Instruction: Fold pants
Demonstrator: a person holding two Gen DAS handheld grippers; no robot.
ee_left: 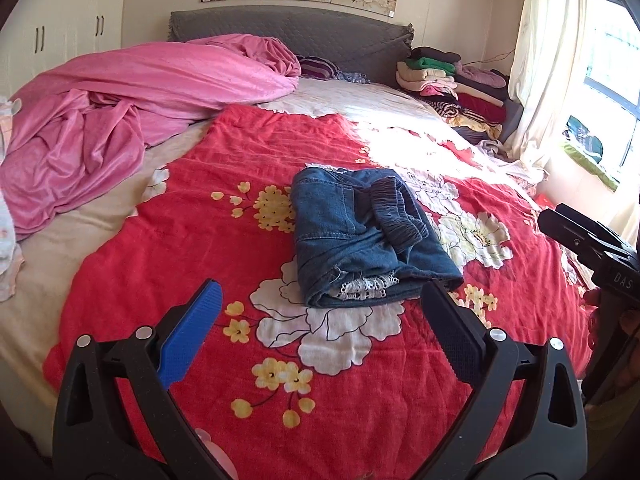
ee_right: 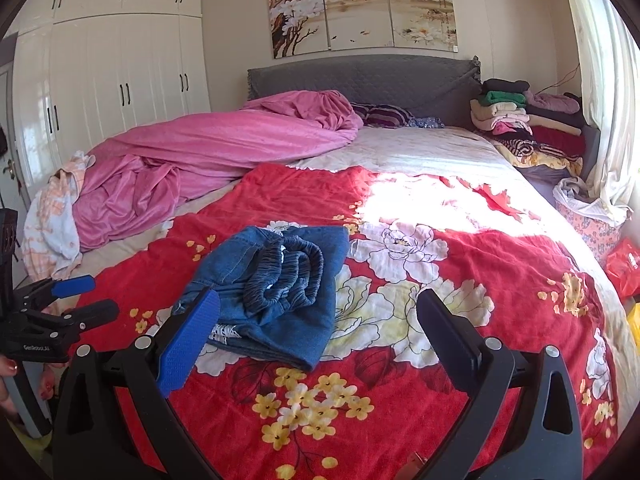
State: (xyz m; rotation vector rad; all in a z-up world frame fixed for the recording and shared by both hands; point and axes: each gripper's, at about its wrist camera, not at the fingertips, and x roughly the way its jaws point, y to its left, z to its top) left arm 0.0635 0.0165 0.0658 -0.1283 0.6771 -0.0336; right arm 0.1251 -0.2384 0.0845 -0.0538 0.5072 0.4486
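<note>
Off to the left claw's left lies a crumpled pink blanket; this claw gapes wide, gripping nothing. Just ahead of its tips, folded denim pants rest on the red floral bedspread. Right claw hovers beside them, equally wide, empty.

I see the blue denim pants folded into a compact bundle, lying on the red floral blanket. The gathered elastic waistband sits bunched on top, white lace trim peeking out at the near edge.
</note>
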